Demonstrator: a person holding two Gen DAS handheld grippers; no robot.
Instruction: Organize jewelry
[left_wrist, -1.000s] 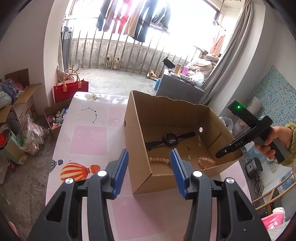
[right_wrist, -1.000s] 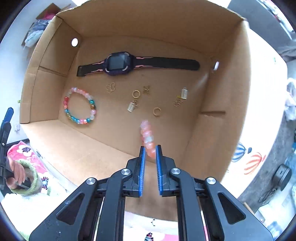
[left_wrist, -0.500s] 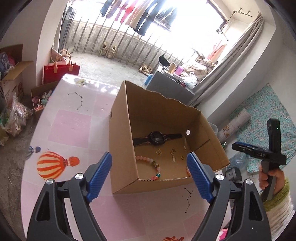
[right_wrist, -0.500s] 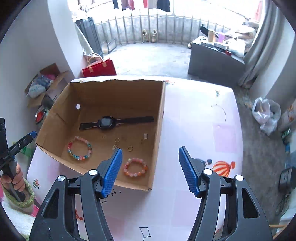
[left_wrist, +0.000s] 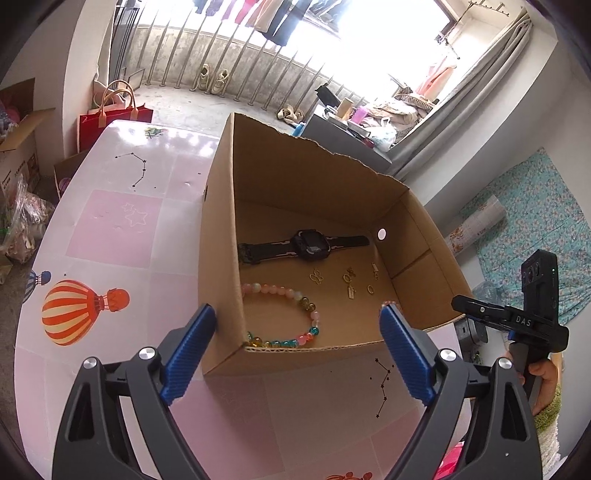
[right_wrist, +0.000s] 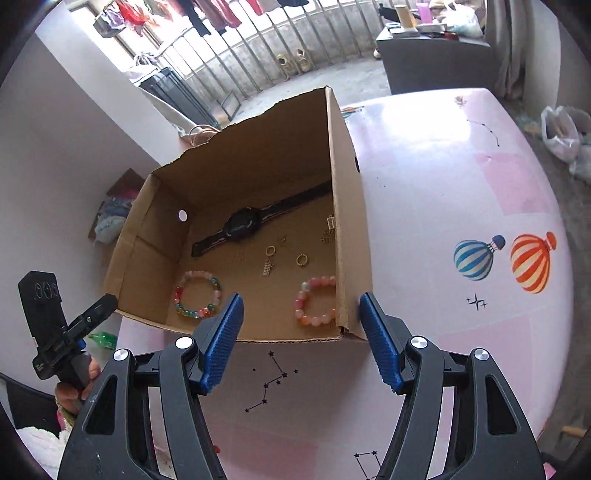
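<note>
An open cardboard box (left_wrist: 221, 258) (right_wrist: 351, 221) stands on the pink table. Inside lie a black watch (left_wrist: 310, 242) (right_wrist: 243, 225), a multicolour bead bracelet (left_wrist: 280, 290) (right_wrist: 216, 286), a pink bead bracelet (right_wrist: 306, 319) and small gold rings and charms (left_wrist: 349, 284) (right_wrist: 271, 251). My left gripper (left_wrist: 297, 314) hovers before the box's near left corner, jaws opening, gripping nothing. My right gripper (right_wrist: 300, 302) hangs over the near right corner, jaws also opening, and nothing is held. Each gripper shows in the other's view, beside the box.
The table (right_wrist: 461, 184) carries balloon and star prints, with bare surface on both sides of the box. On the floor to the left are a red bag (left_wrist: 110, 118) and cardboard boxes (left_wrist: 22, 147). A grey cabinet (right_wrist: 436, 59) stands near the window bars.
My right gripper let go of the pink bracelet, which now lies in the box, then drew back out of the box and opened. My left gripper opened wide and dipped toward the box.
</note>
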